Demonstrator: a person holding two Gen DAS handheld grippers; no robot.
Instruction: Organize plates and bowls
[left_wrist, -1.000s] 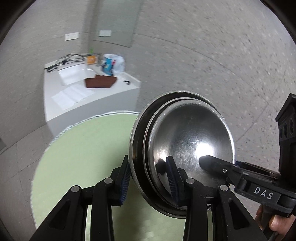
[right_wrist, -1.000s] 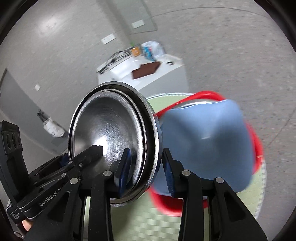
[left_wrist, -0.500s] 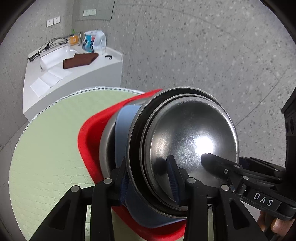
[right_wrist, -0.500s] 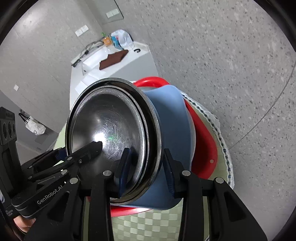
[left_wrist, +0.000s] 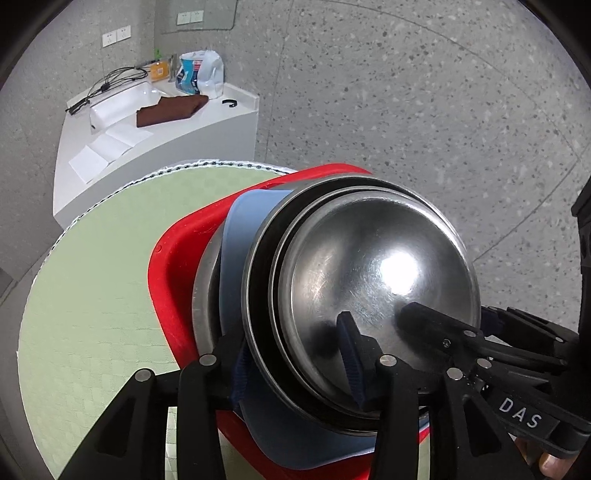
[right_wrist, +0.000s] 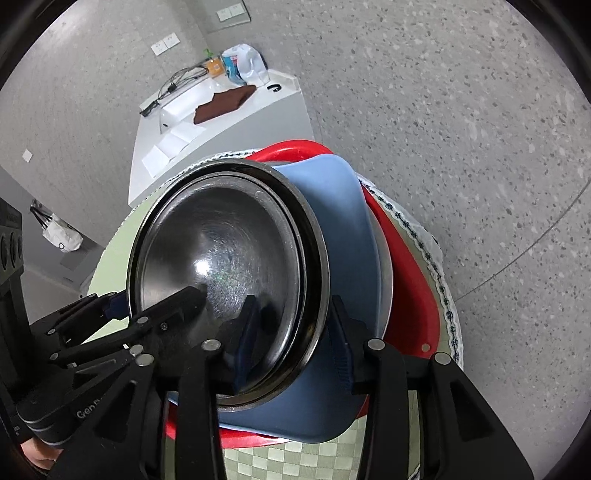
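Two nested steel bowls are held between both grippers. My left gripper is shut on their rim from one side. My right gripper is shut on the rim from the opposite side. The bowls sit low over a blue plate, which lies on a steel plate inside a red tray. I cannot tell whether the bowls touch the blue plate. Each view shows the other gripper's fingers against the bowl.
The tray rests on a round table with a green checked cloth. A white counter with a brown cloth, papers, cables and a bag stands beyond it. Grey speckled floor surrounds the table.
Both grippers carried the steel bowls sideways over the table and down onto the stack of blue plate and red tray; the grip on the rim is unchanged.
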